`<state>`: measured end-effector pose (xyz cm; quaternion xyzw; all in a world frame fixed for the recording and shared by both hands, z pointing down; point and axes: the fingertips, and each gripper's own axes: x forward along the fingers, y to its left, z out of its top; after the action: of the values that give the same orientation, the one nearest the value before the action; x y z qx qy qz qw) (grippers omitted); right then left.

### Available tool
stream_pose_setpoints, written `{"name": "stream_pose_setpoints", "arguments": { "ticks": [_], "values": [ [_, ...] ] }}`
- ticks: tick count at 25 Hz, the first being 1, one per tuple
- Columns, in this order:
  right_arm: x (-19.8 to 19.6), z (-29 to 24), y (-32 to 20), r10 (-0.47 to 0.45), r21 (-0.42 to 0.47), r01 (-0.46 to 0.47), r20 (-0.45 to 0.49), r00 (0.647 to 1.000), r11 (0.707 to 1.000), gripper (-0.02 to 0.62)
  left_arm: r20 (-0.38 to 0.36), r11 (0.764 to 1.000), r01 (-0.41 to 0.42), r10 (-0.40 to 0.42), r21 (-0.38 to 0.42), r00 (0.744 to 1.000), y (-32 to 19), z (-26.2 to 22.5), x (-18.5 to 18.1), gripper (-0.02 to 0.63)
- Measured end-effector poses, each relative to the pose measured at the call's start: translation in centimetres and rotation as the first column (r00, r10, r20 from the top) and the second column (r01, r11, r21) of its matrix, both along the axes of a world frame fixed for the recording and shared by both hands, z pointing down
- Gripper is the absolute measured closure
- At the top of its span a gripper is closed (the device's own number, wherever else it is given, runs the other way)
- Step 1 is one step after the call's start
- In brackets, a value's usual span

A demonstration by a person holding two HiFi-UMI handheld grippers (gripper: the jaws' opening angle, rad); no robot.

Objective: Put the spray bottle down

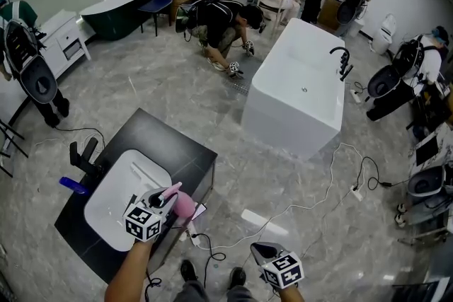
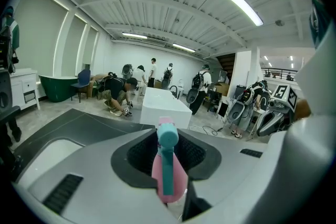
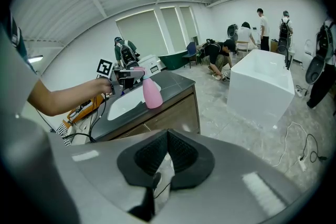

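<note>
A pink spray bottle (image 1: 182, 205) with a teal trigger head is clamped between the jaws of my left gripper (image 1: 170, 199), over the front right edge of the black counter (image 1: 173, 145) beside the white sink basin (image 1: 117, 198). In the left gripper view the spray bottle (image 2: 169, 170) stands between the pads of the left gripper (image 2: 168, 152). From the right gripper view the spray bottle (image 3: 152, 93) sits low at the counter's edge; whether its base touches I cannot tell. My right gripper (image 1: 260, 250) hangs over the floor to the right; in its own view the right gripper (image 3: 168, 139) has its jaws together, holding nothing.
A black faucet (image 1: 83, 158) and a blue object (image 1: 73, 185) stand at the sink's left. A white bathtub (image 1: 304, 81) sits across the floor. Cables (image 1: 318, 198) trail over the tiles. Several people stand or crouch around the room.
</note>
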<state>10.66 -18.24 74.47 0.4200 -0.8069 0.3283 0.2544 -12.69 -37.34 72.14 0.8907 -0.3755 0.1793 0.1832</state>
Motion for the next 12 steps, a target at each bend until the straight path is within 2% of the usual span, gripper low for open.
{"name": "stream_pose_setpoints", "arguments": {
  "ticks": [12],
  "values": [
    [0.11, 0.11, 0.97, 0.014, -0.015, -0.014, 0.0, 1.0, 1.0, 0.584, 0.022, 1.0, -0.012, 0.012, 0.002, 1.0, 0.35, -0.2, 0.34, 0.512]
  ]
}}
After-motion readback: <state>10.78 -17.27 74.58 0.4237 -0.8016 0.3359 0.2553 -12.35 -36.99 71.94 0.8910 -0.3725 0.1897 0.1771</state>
